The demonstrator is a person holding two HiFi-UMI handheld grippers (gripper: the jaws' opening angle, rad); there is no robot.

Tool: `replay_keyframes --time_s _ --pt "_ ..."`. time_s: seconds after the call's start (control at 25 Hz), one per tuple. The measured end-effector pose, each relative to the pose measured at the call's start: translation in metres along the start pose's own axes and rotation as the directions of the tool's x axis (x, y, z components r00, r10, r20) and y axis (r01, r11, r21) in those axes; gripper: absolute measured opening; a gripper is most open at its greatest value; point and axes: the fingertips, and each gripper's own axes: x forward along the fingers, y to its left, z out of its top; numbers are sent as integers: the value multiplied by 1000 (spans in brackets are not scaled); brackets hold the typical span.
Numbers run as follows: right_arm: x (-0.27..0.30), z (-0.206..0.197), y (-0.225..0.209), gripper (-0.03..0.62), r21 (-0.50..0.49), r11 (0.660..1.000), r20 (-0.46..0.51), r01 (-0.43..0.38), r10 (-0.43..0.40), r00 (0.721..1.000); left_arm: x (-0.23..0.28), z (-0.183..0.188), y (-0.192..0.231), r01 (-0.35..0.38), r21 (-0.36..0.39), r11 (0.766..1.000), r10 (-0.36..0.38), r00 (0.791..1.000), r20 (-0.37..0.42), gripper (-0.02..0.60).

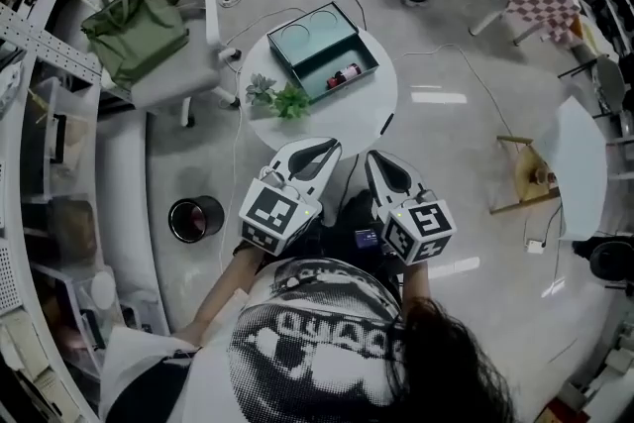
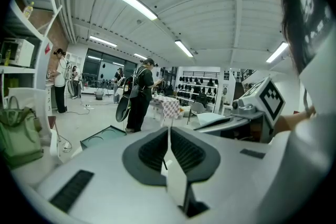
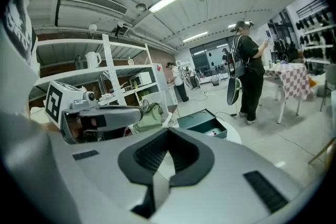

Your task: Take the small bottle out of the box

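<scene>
The small bottle [image 1: 344, 73] is located inside the box [image 1: 309, 37], upper centre. Left claw [image 1: 332, 146] and right claw [image 1: 374, 157] are held closed, empty; extraction is not yet begun.

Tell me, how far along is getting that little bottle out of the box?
Barely started. Done: the box sits open on the round table. In hand: nothing; the left gripper and right gripper are both shut and empty, near the table's edge, well short of the box. Left: the small bottle lies inside the box, so reaching, gripping and lifting all remain.
</scene>
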Motion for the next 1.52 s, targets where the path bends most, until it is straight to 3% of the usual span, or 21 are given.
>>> replay_keyframes --time_s 0.28,0.52,0.92,1.32,1.52 --pt "33 -1 -7 -2 -19 994 -35 -107 107 994 7 -19 24 -102 -42 994 100 994 -40 23" --pt "62 22 -39 -2 -68 976 -62 -205 201 978 28 -9 56 -243 -72 967 242 970 -25 23" --pt "115 65 -107 -2 -130 918 -122 -374 359 925 86 14 80 -418 -121 901 416 908 -38 23" --pt "160 52 -139 0 -146 851 -255 -504 460 850 94 13 92 -569 -175 804 565 822 -77 23" --pt "189 36 -155 18 -192 810 -351 -554 470 810 95 14 100 -603 -193 774 601 796 -78 23"
